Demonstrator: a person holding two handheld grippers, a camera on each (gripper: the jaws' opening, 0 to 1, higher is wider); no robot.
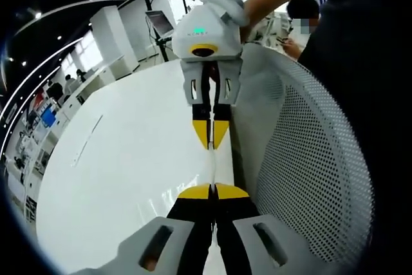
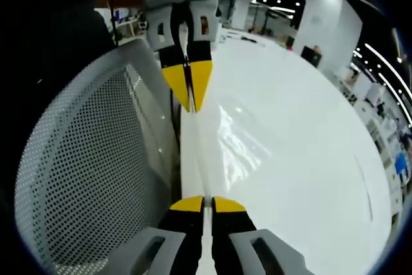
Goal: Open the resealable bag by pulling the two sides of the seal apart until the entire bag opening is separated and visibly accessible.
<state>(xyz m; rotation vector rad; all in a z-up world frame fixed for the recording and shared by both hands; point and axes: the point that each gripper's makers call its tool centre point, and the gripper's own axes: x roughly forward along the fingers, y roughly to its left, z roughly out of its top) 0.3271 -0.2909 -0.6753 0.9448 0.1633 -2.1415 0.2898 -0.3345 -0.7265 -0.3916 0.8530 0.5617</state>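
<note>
A clear resealable bag [image 2: 241, 143] hangs stretched between the two grippers above the white table. In the left gripper view the bag [image 1: 212, 167] is edge-on, a thin pale strip. My left gripper [image 1: 212, 191] is shut on one end of the bag's top edge, its yellow tips pressed together. Facing it, my right gripper [image 1: 211, 134] is shut on the other end. In the right gripper view, the right gripper [image 2: 208, 204] pinches the strip at the bottom and the left gripper [image 2: 190, 98] pinches it at the top. Whether the seal is parted cannot be told.
The white table [image 1: 129, 159] spreads beneath the bag. A white perforated chair back [image 1: 315, 159] curves close beside both grippers, also [image 2: 84, 159]. A gloved hand [image 1: 222, 1] holds the right gripper. Desks, monitors and people stand far behind.
</note>
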